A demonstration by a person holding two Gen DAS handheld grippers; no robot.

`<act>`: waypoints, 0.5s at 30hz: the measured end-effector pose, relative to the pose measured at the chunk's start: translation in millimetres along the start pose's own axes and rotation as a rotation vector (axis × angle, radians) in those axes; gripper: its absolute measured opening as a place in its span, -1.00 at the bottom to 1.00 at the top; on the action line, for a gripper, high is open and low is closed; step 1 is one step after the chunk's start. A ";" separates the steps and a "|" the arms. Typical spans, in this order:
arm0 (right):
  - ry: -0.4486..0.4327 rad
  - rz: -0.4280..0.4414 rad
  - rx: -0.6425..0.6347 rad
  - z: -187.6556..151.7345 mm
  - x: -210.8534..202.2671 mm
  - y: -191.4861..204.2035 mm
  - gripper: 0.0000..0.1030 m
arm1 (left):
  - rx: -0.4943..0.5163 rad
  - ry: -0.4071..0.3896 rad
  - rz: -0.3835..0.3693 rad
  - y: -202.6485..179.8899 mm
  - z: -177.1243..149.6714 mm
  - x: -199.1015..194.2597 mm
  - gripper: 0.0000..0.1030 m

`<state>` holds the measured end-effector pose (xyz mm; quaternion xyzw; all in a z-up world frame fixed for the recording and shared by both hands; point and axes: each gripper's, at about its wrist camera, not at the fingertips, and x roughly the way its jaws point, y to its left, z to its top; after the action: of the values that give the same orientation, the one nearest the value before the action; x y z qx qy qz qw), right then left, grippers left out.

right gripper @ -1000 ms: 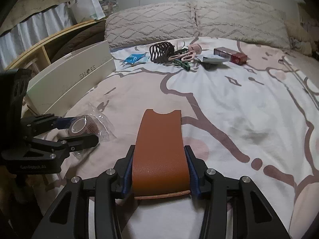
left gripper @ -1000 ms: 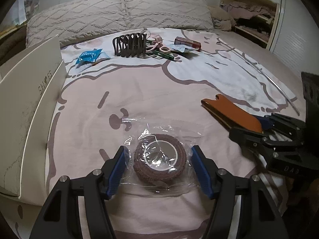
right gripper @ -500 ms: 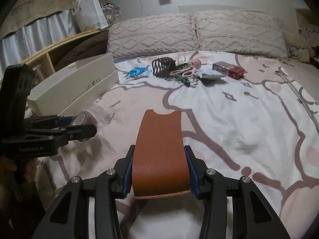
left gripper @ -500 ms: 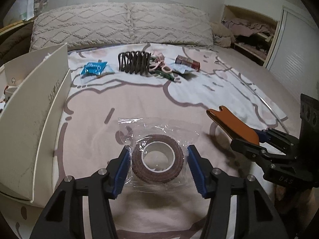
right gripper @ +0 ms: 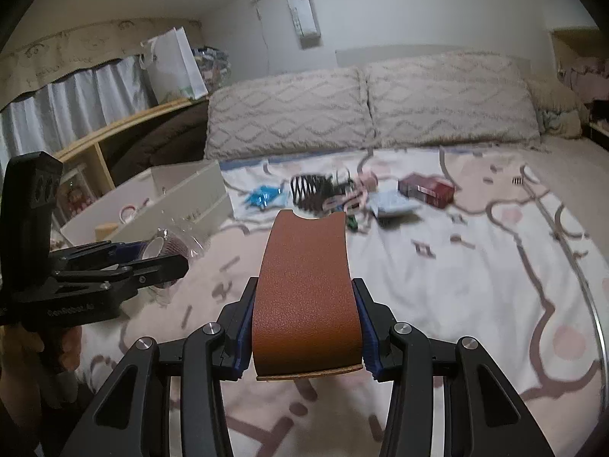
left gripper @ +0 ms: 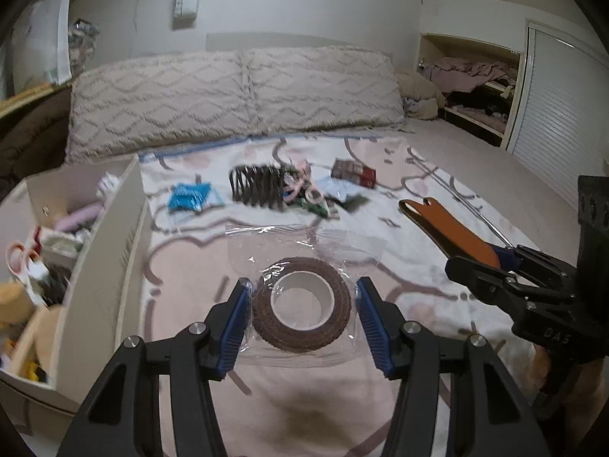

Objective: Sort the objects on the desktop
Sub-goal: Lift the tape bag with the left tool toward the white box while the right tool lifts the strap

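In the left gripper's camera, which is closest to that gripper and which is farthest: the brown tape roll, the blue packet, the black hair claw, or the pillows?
1. Brown tape roll: in its clear wrapper, right between the left gripper's fingers.
2. Blue packet and black hair claw: mid-bed, packet to the left; too close to call.
3. Pillows: at the head of the bed.

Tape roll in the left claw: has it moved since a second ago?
Yes. The tape roll, held in the left claw, has lifted off the bedspread; the white box interior now shows.

The far pile of small things [left gripper: 300,190] is motion-blurred; the white box [left gripper: 114,251] runs off the left edge.
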<state>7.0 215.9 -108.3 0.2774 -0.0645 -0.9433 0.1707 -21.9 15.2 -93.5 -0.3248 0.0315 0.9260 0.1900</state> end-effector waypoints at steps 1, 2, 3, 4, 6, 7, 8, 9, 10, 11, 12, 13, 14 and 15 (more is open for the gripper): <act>-0.008 0.006 0.000 3.6 -1.1 1.4 -0.09 | 0.002 -0.013 0.008 0.5 4.7 -3.3 0.06; -0.014 0.011 -0.002 7.2 -2.0 2.7 -0.09 | 0.003 -0.026 0.016 1.8 8.6 -6.0 0.06; -0.023 0.016 -0.006 12.2 -2.6 5.1 -0.09 | 0.001 -0.038 0.022 3.1 12.5 -8.8 0.06; -0.030 0.021 -0.010 16.6 -3.3 7.3 -0.09 | -0.004 -0.051 0.024 5.4 16.7 -11.6 0.06; -0.043 0.038 -0.015 25.1 -4.0 12.1 -0.09 | -0.015 -0.069 0.026 10.8 22.6 -16.6 0.06; -0.045 0.054 -0.011 28.8 -3.9 13.5 -0.09 | -0.017 -0.075 0.030 13.2 25.0 -18.0 0.06; -0.047 0.073 -0.003 32.4 -3.5 15.4 -0.09 | -0.018 -0.082 0.037 16.6 27.8 -20.1 0.06; -0.049 0.092 0.002 36.7 -2.7 17.8 -0.09 | -0.018 -0.089 0.045 20.7 30.7 -22.5 0.06; -0.053 0.108 0.004 41.0 -1.8 20.7 -0.09 | -0.019 -0.094 0.053 25.4 33.2 -25.1 0.06; -0.058 0.123 0.002 45.7 -0.6 24.7 -0.09 | -0.019 -0.097 0.059 28.5 35.3 -27.3 0.06; -0.063 0.136 -0.002 50.3 0.9 29.3 -0.09 | -0.021 -0.100 0.069 33.8 37.6 -29.2 0.06; -0.067 0.148 -0.004 53.7 2.1 32.8 -0.09 | -0.024 -0.103 0.079 39.0 38.9 -31.2 0.06; -0.068 0.165 -0.003 57.1 3.8 36.0 -0.09 | -0.028 -0.106 0.091 46.2 41.0 -34.0 0.06; -0.067 0.189 0.002 60.7 6.3 39.7 -0.09 | -0.033 -0.108 0.100 52.4 42.5 -36.3 0.06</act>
<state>-19.7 178.2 -52.0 0.2387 -0.0968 -0.9316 0.2564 -40.4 -37.7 -41.2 -0.2754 0.0223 0.9509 0.1395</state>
